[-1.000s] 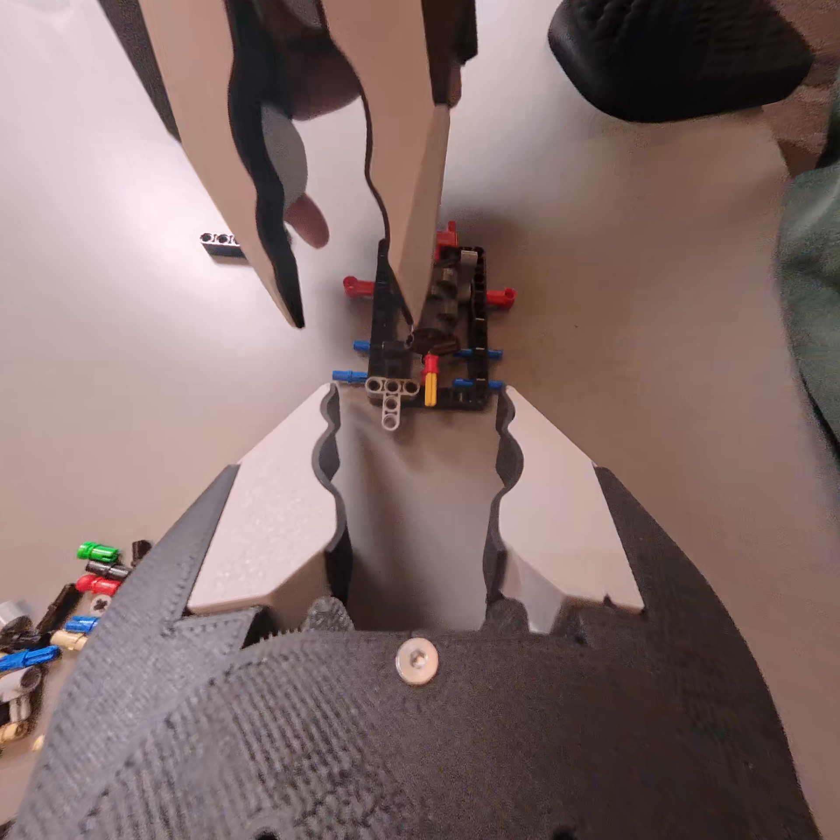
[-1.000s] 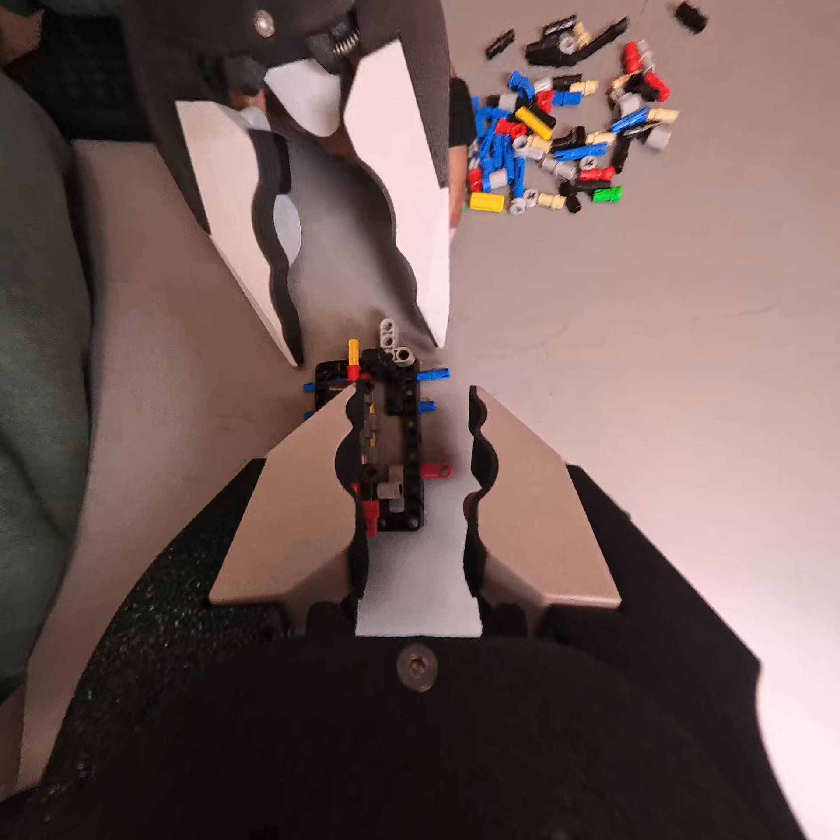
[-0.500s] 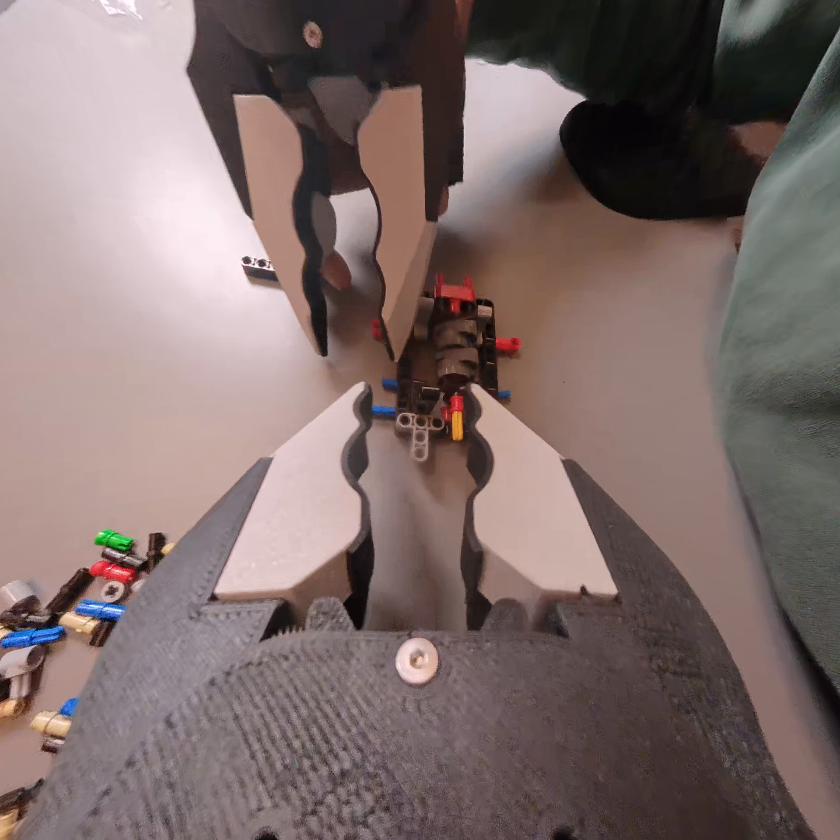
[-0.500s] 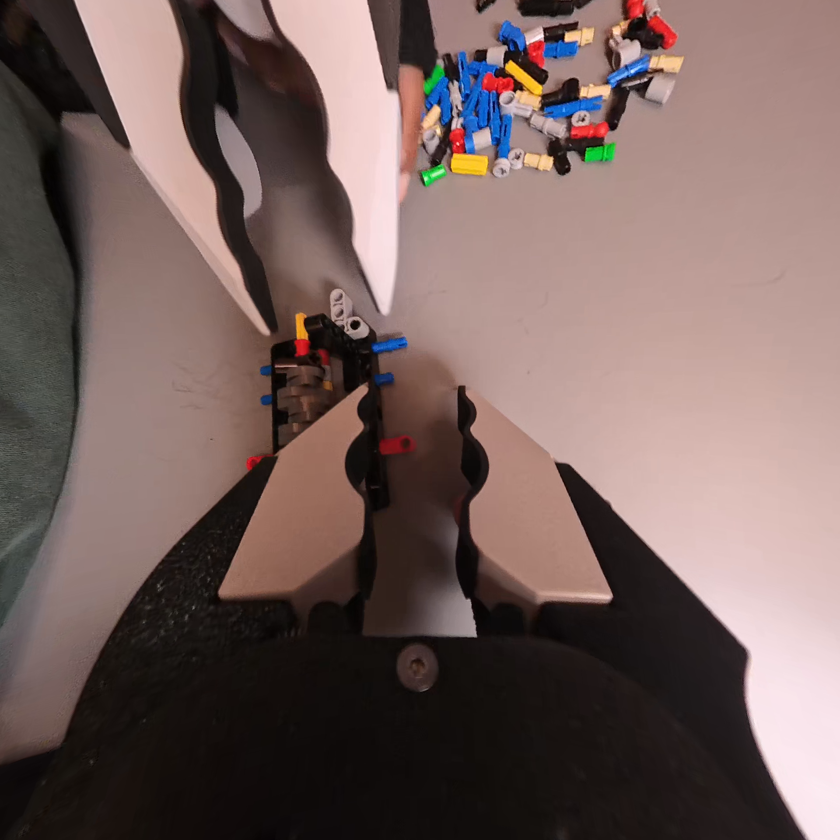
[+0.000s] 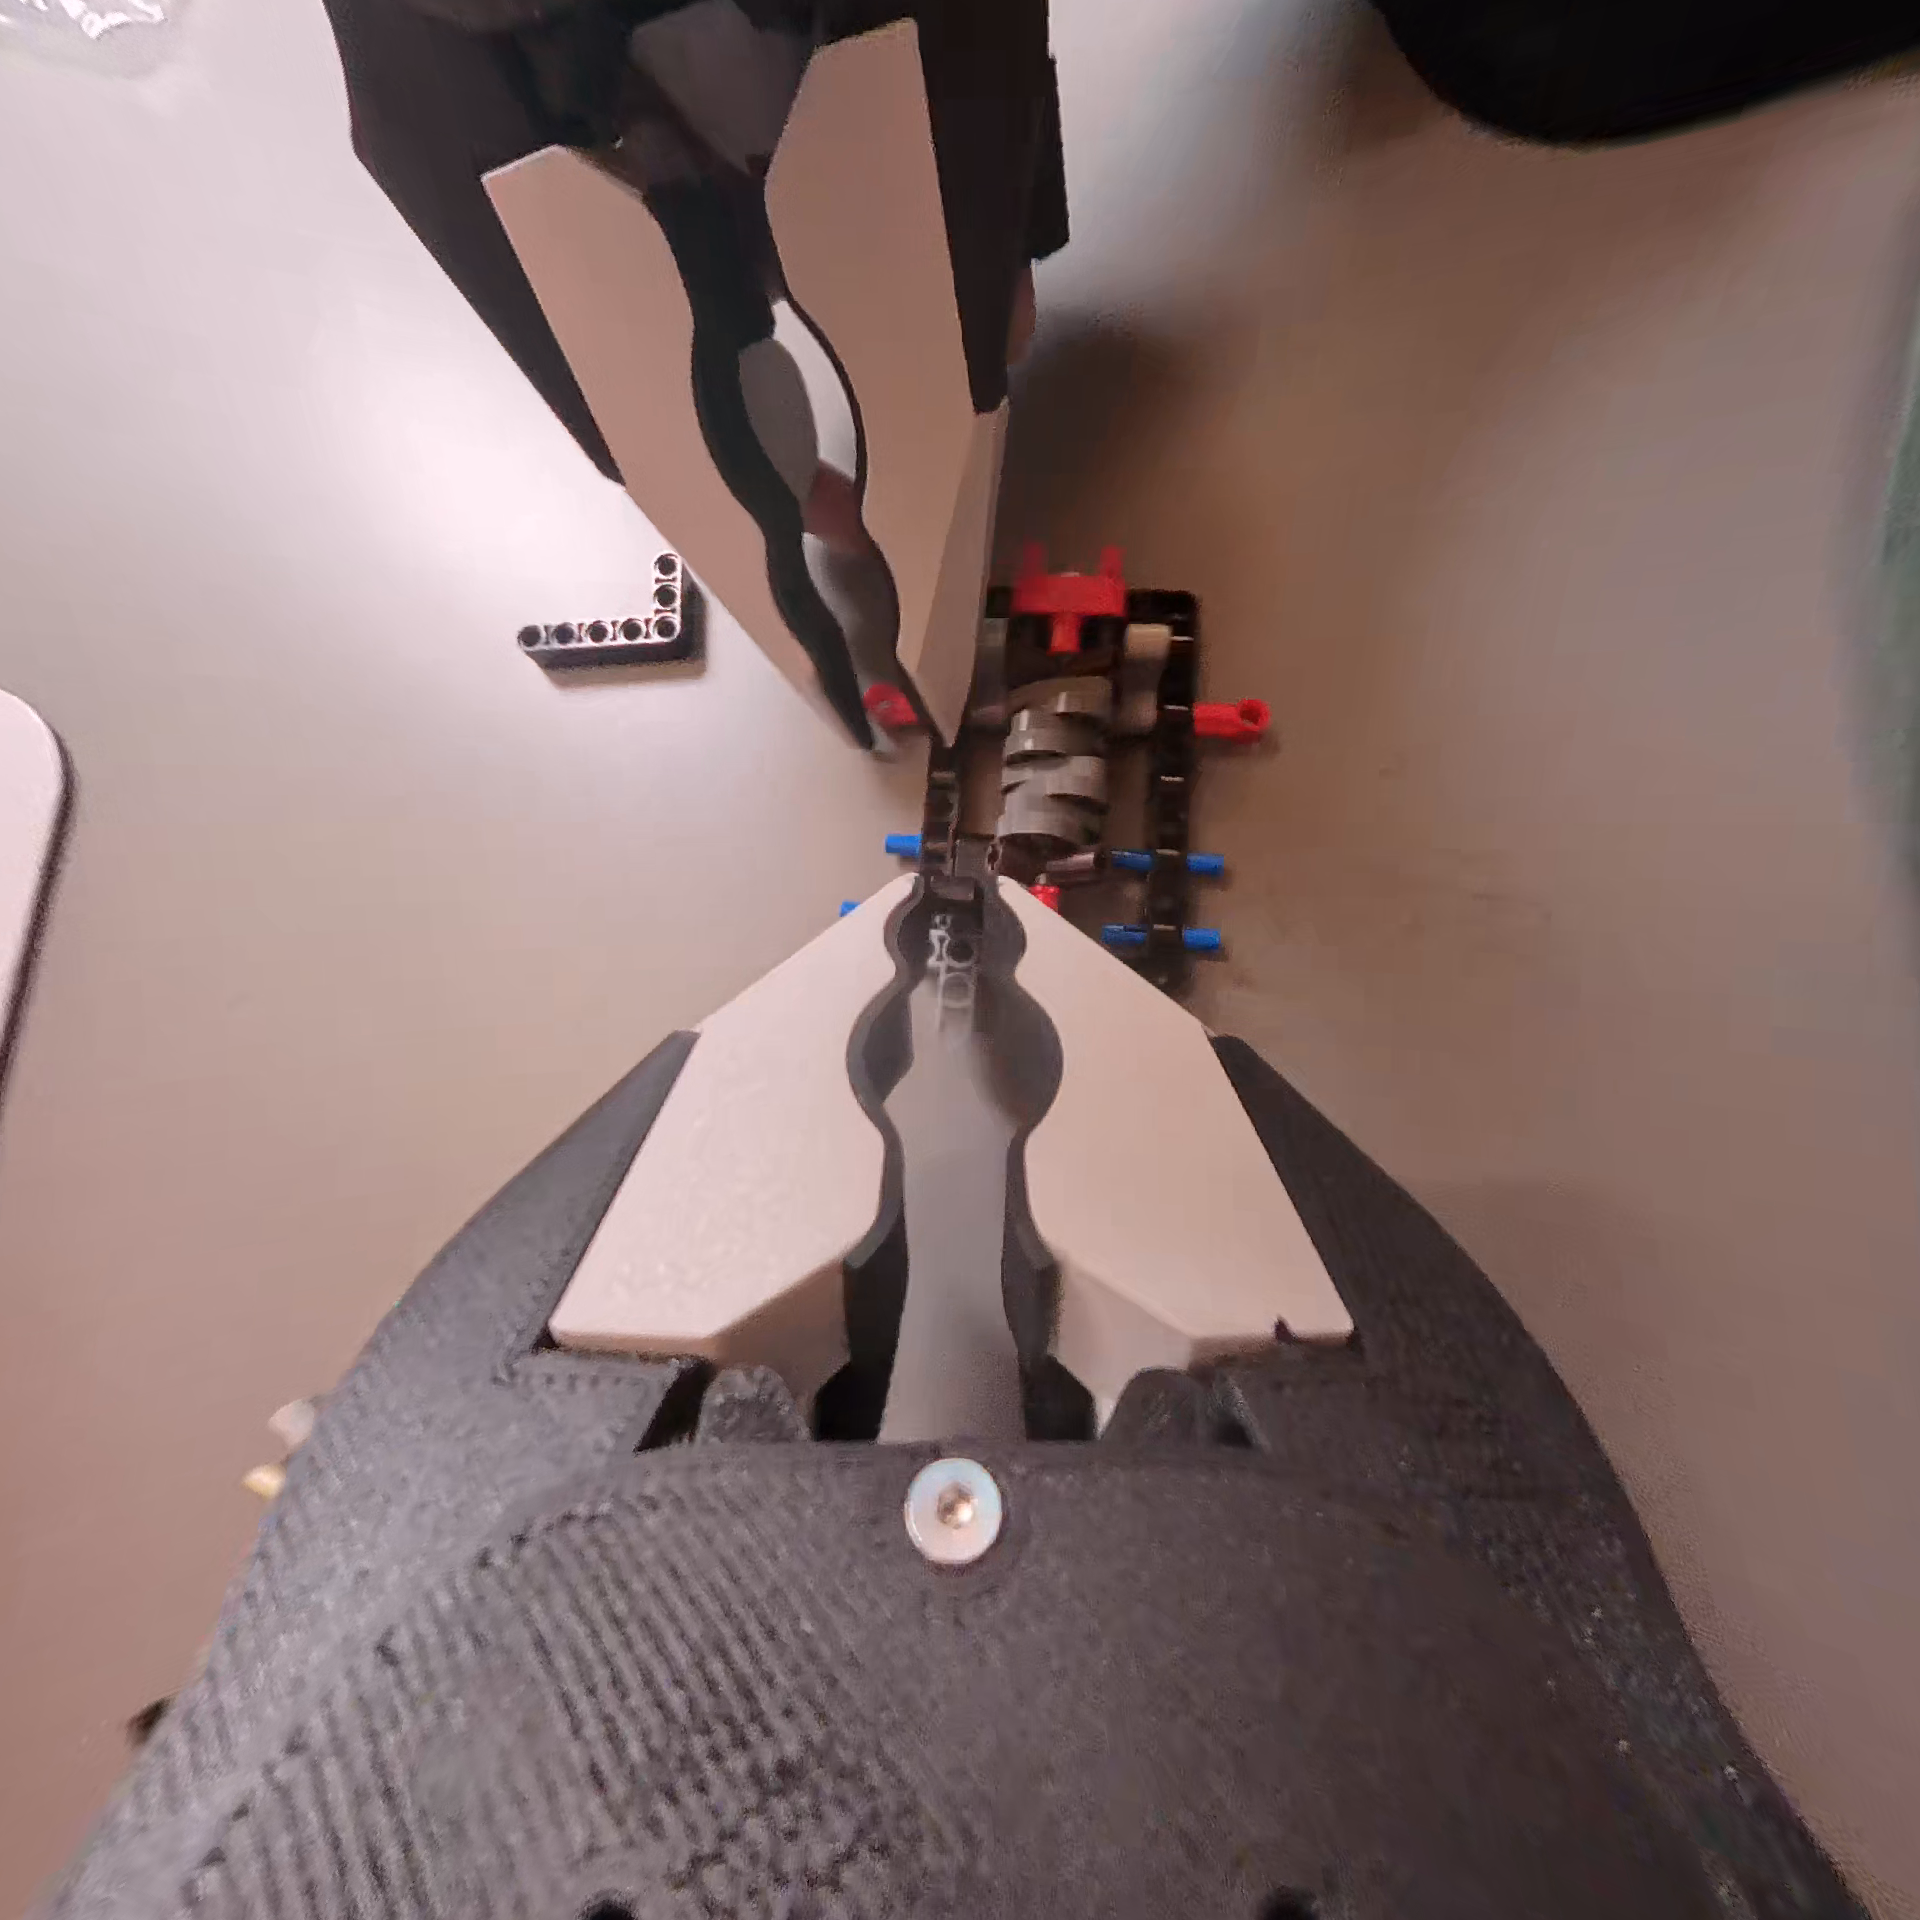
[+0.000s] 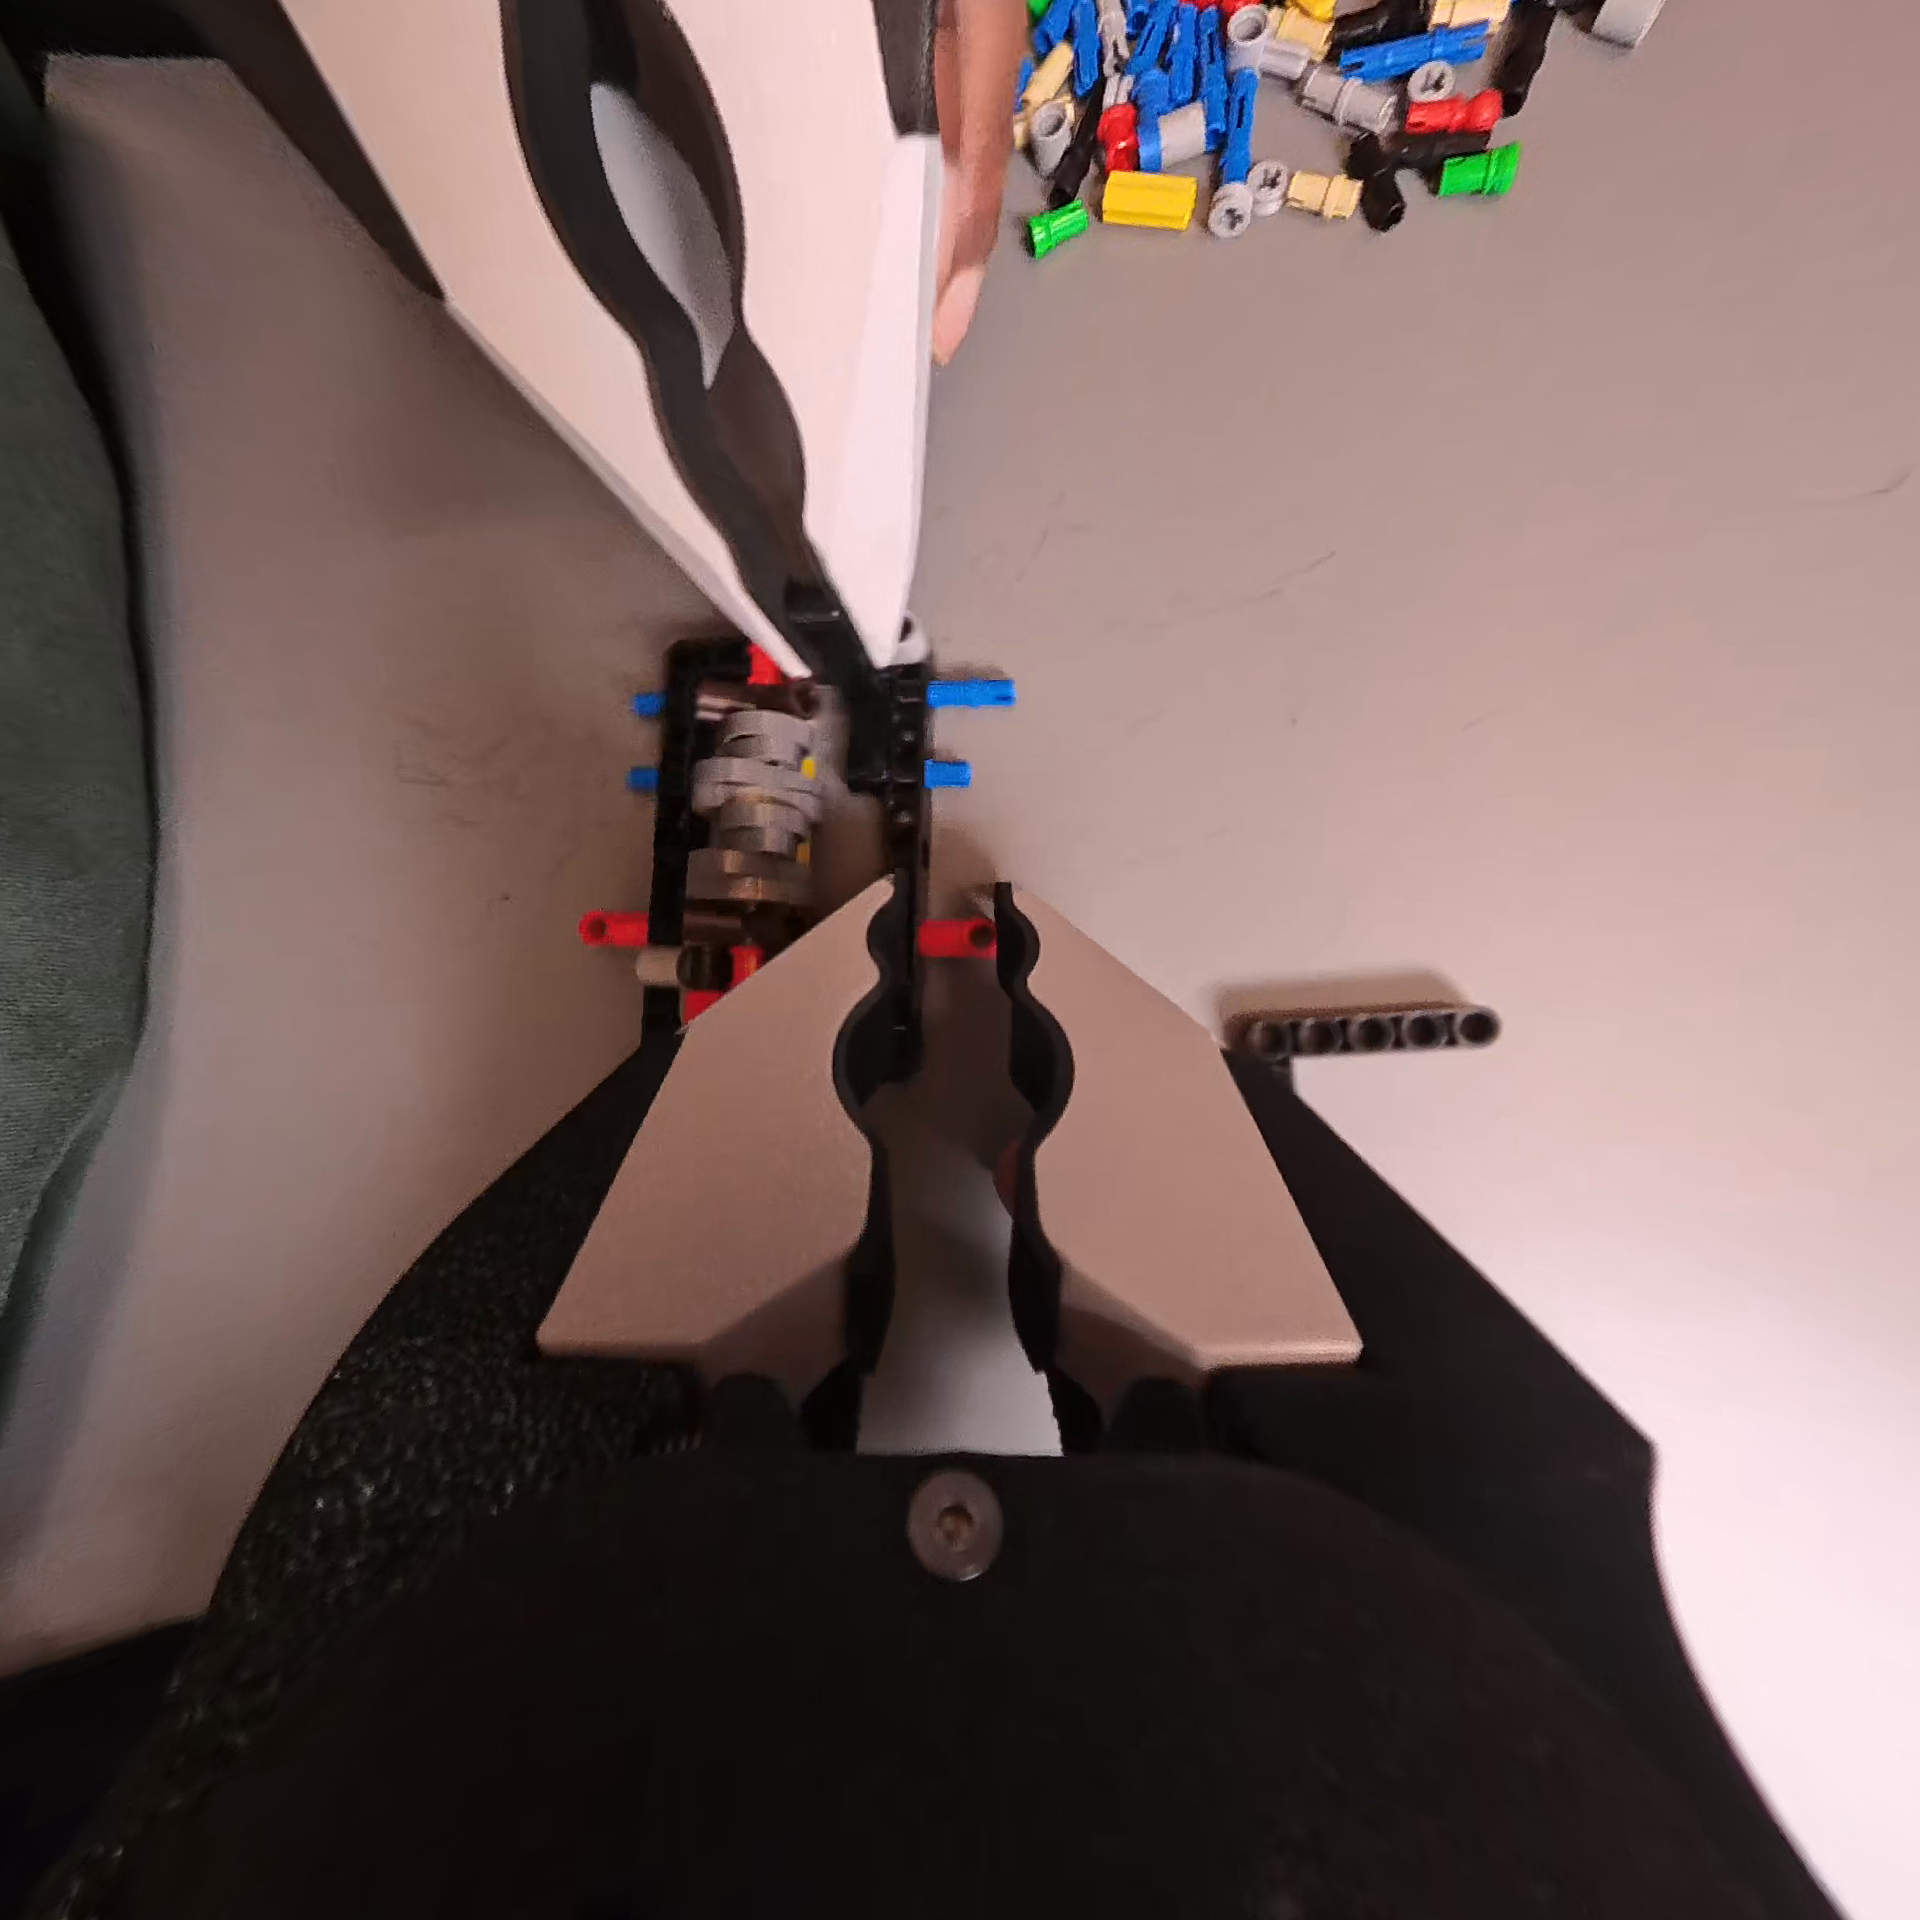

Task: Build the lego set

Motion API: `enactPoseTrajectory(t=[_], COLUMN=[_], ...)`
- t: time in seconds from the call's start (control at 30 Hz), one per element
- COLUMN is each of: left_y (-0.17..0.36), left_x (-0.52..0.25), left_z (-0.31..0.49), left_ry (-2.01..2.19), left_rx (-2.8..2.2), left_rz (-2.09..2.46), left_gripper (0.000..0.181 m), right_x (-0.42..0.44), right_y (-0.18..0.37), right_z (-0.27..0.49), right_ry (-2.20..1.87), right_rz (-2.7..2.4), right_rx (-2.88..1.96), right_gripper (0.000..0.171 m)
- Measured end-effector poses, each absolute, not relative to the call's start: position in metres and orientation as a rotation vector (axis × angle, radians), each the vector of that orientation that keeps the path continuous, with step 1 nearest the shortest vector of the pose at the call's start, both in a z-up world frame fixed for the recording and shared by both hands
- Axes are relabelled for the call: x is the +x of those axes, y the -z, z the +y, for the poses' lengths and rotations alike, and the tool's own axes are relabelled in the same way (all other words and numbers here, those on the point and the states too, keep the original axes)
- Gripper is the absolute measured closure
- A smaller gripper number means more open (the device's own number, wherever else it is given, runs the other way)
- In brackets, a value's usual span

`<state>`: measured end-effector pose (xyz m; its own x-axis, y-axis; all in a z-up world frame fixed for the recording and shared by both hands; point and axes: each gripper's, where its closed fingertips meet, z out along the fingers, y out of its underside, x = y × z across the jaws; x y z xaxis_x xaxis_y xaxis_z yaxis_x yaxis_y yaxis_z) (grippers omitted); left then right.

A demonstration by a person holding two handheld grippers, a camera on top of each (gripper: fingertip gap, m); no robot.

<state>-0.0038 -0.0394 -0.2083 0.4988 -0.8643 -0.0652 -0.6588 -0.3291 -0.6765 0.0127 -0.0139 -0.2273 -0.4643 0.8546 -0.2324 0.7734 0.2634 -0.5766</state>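
Note:
The lego build is a black rectangular frame (image 5: 1169, 779) with a grey drum inside and red and blue pins sticking out of its sides. It lies flat on the table and also shows in the right wrist view (image 6: 670, 790). My left gripper (image 5: 956, 888) is shut on the near end of the frame's left beam. My right gripper (image 6: 948, 899) comes from the opposite end. Its jaws pinch the same beam and a red pin (image 6: 956, 937) that sticks out of it. Each gripper shows in the other's view, the right one (image 5: 909, 727) and the left one (image 6: 862, 644).
A loose black L-shaped beam (image 5: 623, 629) lies on the table beside the frame; it also shows in the right wrist view (image 6: 1371, 1029). A pile of coloured loose pieces (image 6: 1247, 104) lies farther off. Green clothing (image 6: 52, 831) borders the table edge. A white object (image 5: 21, 831) sits at the left edge. My hands' fingertips stand some 4 centimetres from each other.
My left gripper moved in and shut on the frame's beam end. My right gripper narrowed and settled around the other end of that beam and its red pin.

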Motion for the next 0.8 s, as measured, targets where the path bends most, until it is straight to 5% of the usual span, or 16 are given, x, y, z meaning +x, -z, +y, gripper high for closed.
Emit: enactPoseTrajectory(t=[0.8], left_y=[0.207], left_x=[0.006], left_z=[-0.044], left_ry=[0.239], left_rx=[-1.968], left_rz=[1.717], left_gripper=[0.168], right_x=[0.034], right_y=[0.225], right_z=[-0.036], right_ry=[-1.037], right_rz=[-2.163], right_rx=[-1.74], right_gripper=[0.162])
